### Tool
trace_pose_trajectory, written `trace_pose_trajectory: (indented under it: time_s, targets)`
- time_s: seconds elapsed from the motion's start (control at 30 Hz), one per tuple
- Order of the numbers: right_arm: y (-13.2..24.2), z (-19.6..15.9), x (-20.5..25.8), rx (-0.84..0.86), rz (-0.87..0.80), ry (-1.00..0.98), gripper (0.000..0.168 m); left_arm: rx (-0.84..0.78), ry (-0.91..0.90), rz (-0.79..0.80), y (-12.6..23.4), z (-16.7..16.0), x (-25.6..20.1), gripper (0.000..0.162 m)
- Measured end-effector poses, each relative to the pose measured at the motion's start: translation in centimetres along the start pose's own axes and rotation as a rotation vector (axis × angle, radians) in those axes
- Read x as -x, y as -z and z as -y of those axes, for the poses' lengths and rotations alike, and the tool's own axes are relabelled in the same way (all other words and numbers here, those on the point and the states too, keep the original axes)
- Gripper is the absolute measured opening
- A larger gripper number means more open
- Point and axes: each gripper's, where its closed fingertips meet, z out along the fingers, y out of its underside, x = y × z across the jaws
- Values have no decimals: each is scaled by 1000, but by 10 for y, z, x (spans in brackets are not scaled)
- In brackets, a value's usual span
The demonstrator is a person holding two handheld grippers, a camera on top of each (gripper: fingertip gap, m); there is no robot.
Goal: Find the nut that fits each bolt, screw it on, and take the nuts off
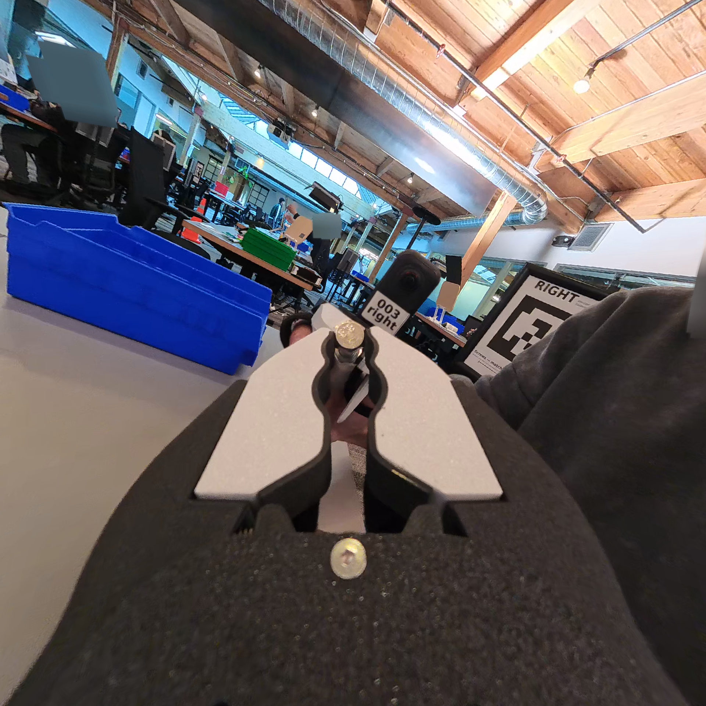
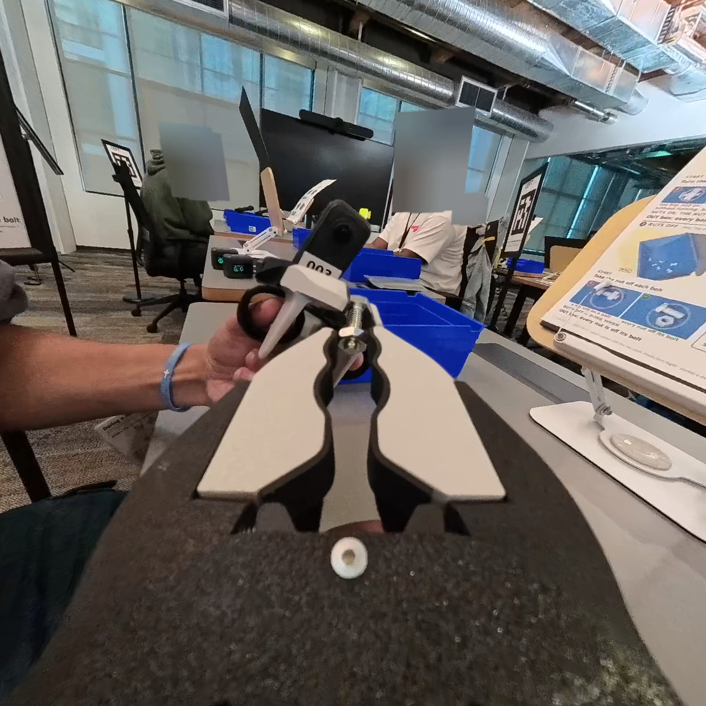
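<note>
Both tools held up above bench. Left tool (image 1: 349, 340) pinches bolt (image 1: 348, 334) by head; right tool (image 2: 353, 338) pinches nut (image 2: 352, 336) on bolt thread. Step: turning nut. Next: rotate, keep axes aligned.

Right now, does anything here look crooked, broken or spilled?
Nothing stands out. The left gripper clamps the bolt by its head end, the right gripper clamps the nut on its thread, and the blue bin sits upright on the table.
</note>
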Motion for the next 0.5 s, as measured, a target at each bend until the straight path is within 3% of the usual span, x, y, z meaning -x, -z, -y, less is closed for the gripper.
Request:
trace_pose_trajectory:
  time_s: [0.07,0.13,0.17,0.27,0.4,0.5]
  targets:
    - [2,-1,-4,16,-11,9,14,1,5,22,-2,0,4,16]
    - [9,2,-13,19,-46,12,14,1,14,71,2,3,11,47]
    - [15,3,-20,38,-74,18,14,-4,20,118,6,6,17,53]
    - [43,15,-53,99,-219,63,14,68,-5,360,21,0,49,56]
    - [122,28,-158,368,-590,190,14,249,-163,777,50,-17,100,60]
    - [192,-6,-251,623,-793,55,15,316,-231,906,63,-23,114,60]
